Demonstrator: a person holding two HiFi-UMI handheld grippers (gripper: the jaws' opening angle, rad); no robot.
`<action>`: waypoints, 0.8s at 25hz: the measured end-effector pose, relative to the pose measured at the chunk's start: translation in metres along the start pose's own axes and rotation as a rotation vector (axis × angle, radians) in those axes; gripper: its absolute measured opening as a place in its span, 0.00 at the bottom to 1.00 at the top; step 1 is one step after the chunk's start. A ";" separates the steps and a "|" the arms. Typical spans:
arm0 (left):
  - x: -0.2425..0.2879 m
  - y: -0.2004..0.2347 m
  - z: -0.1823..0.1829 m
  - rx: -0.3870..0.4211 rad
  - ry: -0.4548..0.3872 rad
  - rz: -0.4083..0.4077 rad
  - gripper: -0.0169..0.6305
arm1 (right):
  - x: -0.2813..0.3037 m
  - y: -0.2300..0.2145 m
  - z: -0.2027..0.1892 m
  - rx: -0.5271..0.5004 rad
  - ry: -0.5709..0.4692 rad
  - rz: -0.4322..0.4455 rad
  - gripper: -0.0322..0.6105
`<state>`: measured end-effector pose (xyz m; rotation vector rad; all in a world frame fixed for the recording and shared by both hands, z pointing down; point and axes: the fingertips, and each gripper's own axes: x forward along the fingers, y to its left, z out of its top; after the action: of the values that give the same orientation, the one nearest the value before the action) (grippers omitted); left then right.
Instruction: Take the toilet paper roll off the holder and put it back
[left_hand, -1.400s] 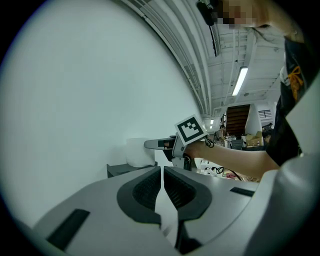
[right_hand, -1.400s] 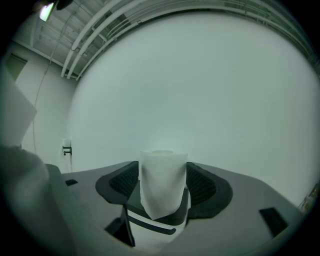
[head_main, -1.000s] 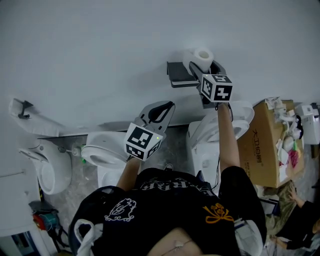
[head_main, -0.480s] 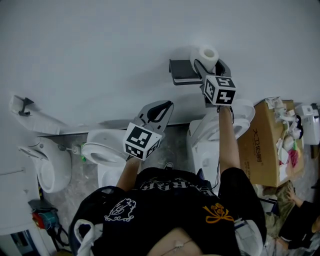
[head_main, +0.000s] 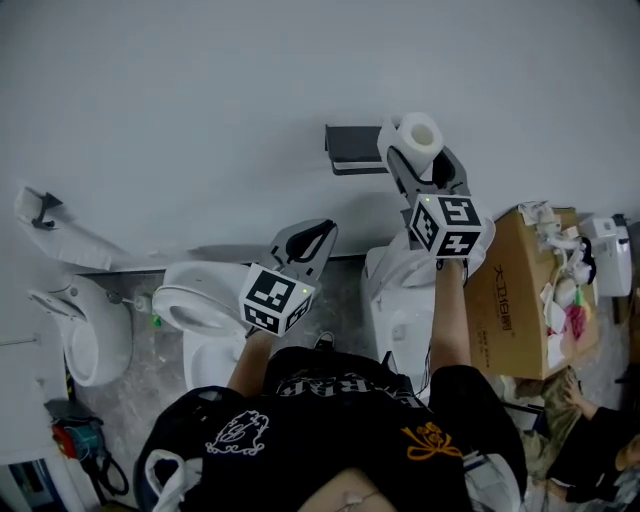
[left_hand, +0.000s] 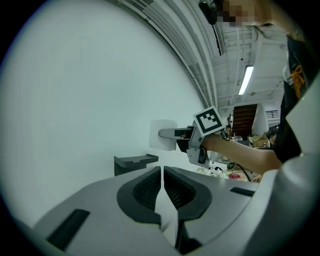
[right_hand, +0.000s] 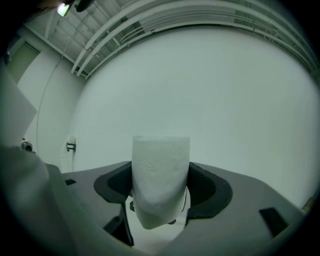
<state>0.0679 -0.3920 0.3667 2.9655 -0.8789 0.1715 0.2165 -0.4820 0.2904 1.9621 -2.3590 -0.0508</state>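
Roll clamped by right gripper; head view shows holder nearby.

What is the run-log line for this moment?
right gripper: shut on toilet paper roll | state: roll off holder, beside it | left gripper: shut, empty

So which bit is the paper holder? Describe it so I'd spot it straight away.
On the big pale wall, above the right-hand white toilet, the holder sticks out as a dark flat bracket. It sits just left of the toilet paper roll clamped in the right gripper, and unlike that round white roll it is dark, boxy and bare.
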 end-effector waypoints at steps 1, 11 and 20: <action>0.000 -0.003 0.001 -0.001 0.001 0.005 0.08 | -0.007 0.003 -0.001 0.004 0.001 0.010 0.55; -0.014 -0.064 -0.001 -0.008 0.004 0.050 0.08 | -0.098 0.028 -0.042 0.025 0.054 0.076 0.55; -0.042 -0.117 -0.014 -0.018 0.029 0.084 0.08 | -0.172 0.056 -0.088 0.096 0.107 0.133 0.55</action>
<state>0.0950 -0.2699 0.3747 2.9035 -0.9960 0.2076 0.1991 -0.3009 0.3766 1.7920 -2.4569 0.1743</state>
